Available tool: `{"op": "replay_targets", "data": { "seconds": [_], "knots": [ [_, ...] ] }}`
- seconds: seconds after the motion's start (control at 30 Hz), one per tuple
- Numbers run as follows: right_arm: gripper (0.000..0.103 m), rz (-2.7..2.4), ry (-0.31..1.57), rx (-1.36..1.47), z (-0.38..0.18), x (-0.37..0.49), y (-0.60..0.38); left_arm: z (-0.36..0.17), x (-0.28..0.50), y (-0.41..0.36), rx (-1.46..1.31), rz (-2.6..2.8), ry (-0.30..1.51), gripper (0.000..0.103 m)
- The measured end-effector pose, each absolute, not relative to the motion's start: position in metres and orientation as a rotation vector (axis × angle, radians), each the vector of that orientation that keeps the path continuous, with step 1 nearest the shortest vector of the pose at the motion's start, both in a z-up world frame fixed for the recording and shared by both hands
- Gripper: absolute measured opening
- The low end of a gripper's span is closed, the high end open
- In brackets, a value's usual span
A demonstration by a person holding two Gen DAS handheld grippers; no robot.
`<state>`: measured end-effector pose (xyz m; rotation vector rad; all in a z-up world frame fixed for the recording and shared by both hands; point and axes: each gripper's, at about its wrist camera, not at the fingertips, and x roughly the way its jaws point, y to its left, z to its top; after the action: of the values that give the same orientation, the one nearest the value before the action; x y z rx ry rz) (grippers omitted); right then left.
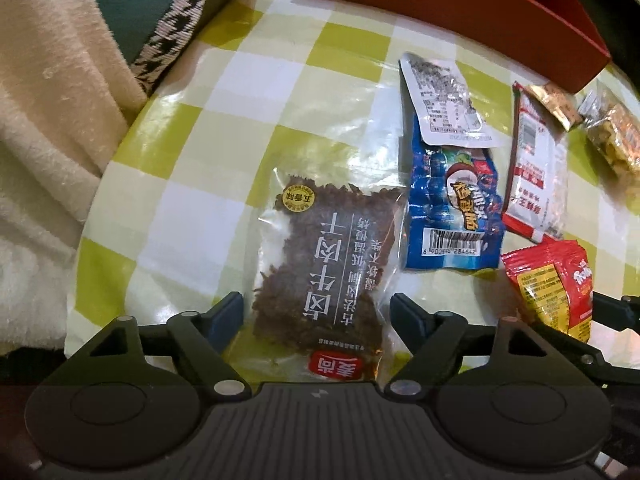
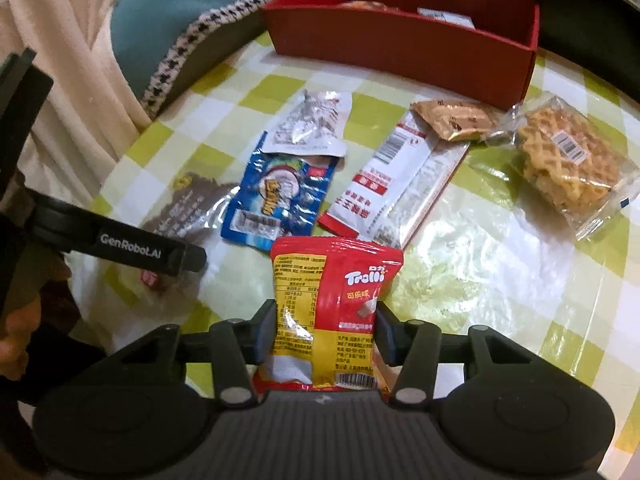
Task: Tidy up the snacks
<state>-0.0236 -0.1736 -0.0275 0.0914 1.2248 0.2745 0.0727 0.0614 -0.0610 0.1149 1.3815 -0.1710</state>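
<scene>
Nearest, the right claw (image 2: 326,330) pinches the red Trolli gummy packet (image 2: 336,312), both pads pressed on its sides, its long axis running away toward the far red box (image 2: 400,52). The left claw (image 1: 316,316) stands wide astride the beef jerky packet (image 1: 324,272), pads apart from its edges, the packet lying lengthwise between them on the checked counter (image 1: 192,168). Beyond lie a blue packet (image 1: 452,208) and other loose snacks; the box lies farthest, so the loaded right claw likely reaches it first.

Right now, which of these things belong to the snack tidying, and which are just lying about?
Job:
red box
Trolli packet
beef jerky pack
blue packet
waffle pack

Lying about:
cream cloth
houndstooth cushion
</scene>
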Motion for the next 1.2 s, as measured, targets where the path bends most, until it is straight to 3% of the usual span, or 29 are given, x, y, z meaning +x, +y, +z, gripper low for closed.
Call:
{"op": "replay_targets", "data": {
  "seconds": [0.57,0.93,1.2],
  "knots": [
    [0.061,0.284,1.199,0.153,-0.016,-0.024,-0.179,-0.043,0.058,0.076,0.04,-0.151,1.363,0.083],
    [0.061,0.304,1.188,0.193,-0.011,-0.019,-0.179,-0.025,0.054,0.109,-0.216,-0.153,1.341,0.083],
    [0.061,0.268,1.134,0.229,0.002,-0.007,-0.187,-0.011,0.062,0.075,-0.196,-0.172,1.26,0.083]
  ]
}}
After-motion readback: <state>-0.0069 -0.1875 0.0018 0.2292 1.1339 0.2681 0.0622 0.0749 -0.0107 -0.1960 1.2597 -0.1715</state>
